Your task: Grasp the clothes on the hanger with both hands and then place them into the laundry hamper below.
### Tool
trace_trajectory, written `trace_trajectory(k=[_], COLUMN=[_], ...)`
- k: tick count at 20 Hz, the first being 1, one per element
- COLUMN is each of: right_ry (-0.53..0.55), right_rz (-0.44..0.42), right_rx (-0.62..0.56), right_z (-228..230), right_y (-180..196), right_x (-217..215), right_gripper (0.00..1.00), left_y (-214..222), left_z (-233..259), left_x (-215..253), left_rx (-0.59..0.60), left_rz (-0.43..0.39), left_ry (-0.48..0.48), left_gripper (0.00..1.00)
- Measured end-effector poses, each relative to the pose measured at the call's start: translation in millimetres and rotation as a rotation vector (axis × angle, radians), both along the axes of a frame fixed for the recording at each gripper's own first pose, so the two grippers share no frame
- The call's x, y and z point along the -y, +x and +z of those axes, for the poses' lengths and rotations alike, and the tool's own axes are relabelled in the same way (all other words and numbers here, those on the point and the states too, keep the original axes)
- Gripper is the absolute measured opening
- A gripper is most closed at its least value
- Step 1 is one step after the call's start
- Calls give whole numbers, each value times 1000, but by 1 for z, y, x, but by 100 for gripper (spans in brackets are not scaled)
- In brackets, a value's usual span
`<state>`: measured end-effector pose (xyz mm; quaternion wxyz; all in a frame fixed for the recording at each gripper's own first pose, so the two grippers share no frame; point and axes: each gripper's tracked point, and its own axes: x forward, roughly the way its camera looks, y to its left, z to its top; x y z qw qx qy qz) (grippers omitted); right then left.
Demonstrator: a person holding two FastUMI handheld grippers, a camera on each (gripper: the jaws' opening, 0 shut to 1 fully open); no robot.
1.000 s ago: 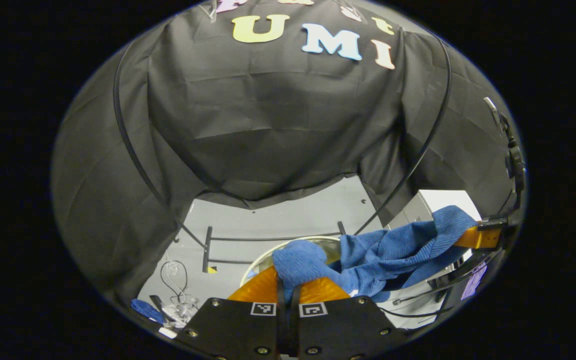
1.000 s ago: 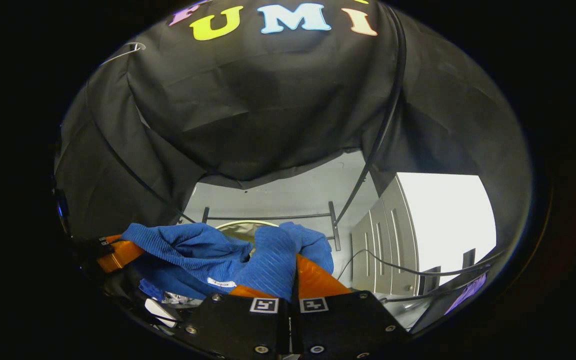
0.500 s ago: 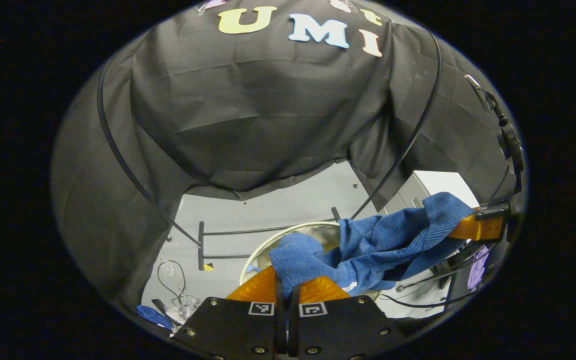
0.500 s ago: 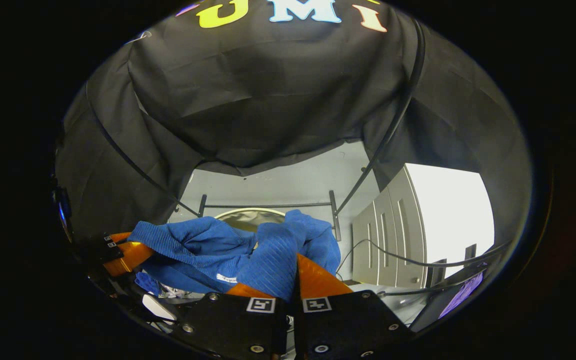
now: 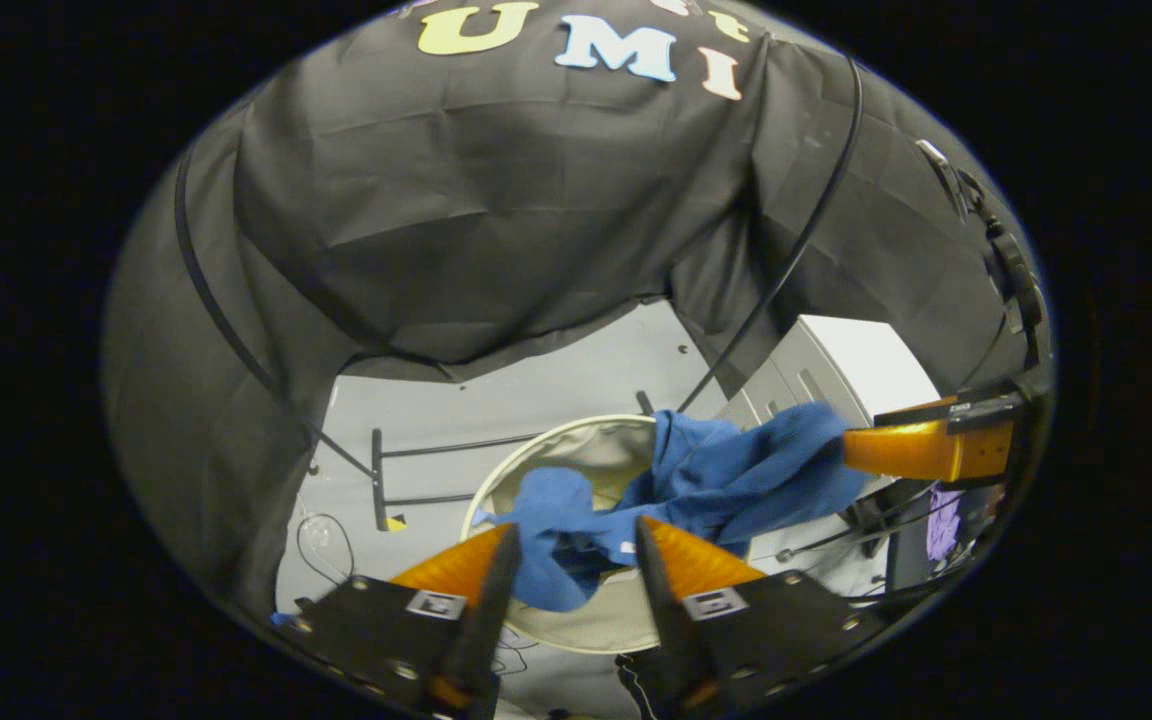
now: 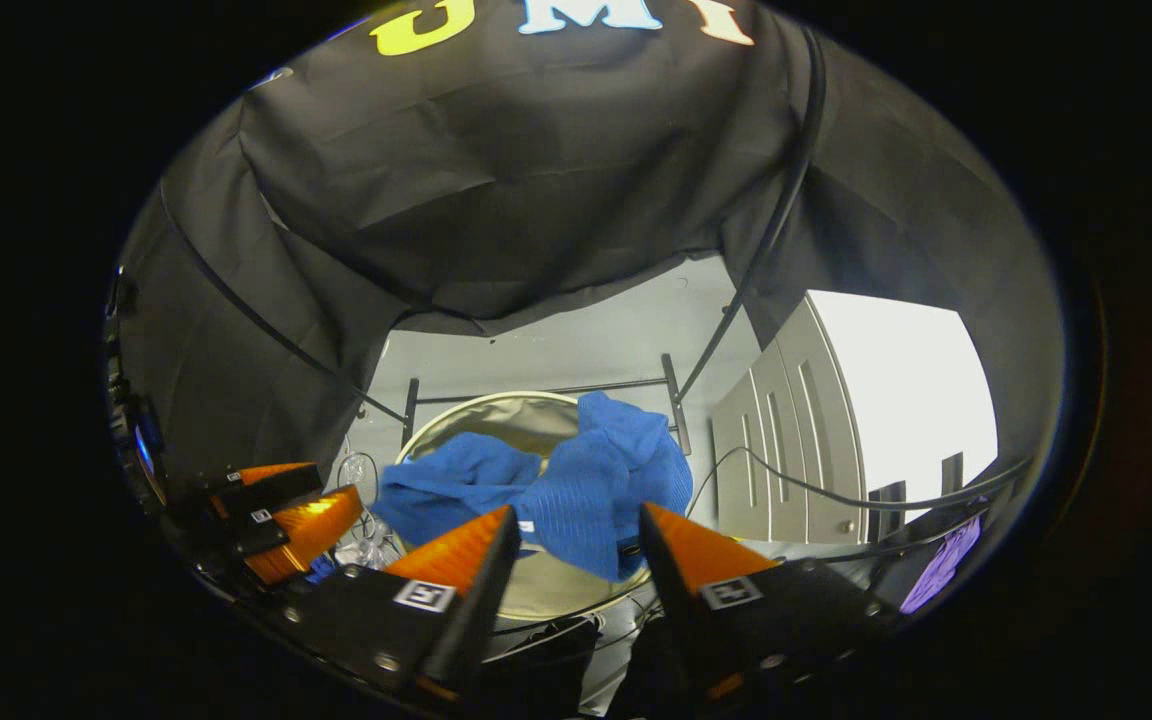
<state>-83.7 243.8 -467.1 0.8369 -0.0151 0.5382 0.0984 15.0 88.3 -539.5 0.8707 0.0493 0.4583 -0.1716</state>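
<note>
Looking along my left gripper (image 5: 568,545) in the left gripper view, I am seeing its two fingers standing well apart, released, with nothing pinched between them. The blue garment (image 5: 696,490) is dropping just beyond the tips, bunched over the round laundry hamper (image 5: 536,465) on the grey floor (image 5: 496,400); part of the cloth is inside the rim, while one fold is trailing toward my right gripper (image 5: 921,450) at the far side. From here I cannot tell whether that fold is touching it. Turning to the right gripper view, I am finding my right gripper (image 6: 576,535) also spread open and empty, and the garment (image 6: 576,480) is lying heaped across the hamper (image 6: 466,420), one lobe draping over the far rim near a black floor frame (image 6: 671,400). The left gripper (image 6: 286,515) is hanging off to the side, apart from the cloth. I judge the release step is happening now, the placing nearly done. Next I would be checking that the draped lobe is sliding in, nudging it down if needed, then lifting both tools clear without snagging.
</note>
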Motion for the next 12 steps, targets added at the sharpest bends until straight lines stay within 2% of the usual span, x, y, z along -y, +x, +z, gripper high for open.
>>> trace_trajectory(k=[2,7,11,12], right_ry=[-8,12,37,47], right_rz=[3,11,28,36], right_rx=[13,68,156,179], right_z=[7,32,65,75], right_y=[0,7,18,21], right_x=[7,28,63,73], right_gripper=[96,96,96,93], left_y=[4,-8,-22,-24], left_z=[8,43,83,97], left_x=[1,14,36,43], left_rx=[34,83,132,155], left_rz=[-19,-36,19,38], left_ry=[27,57,64,70], left_gripper=[97,97,97,96])
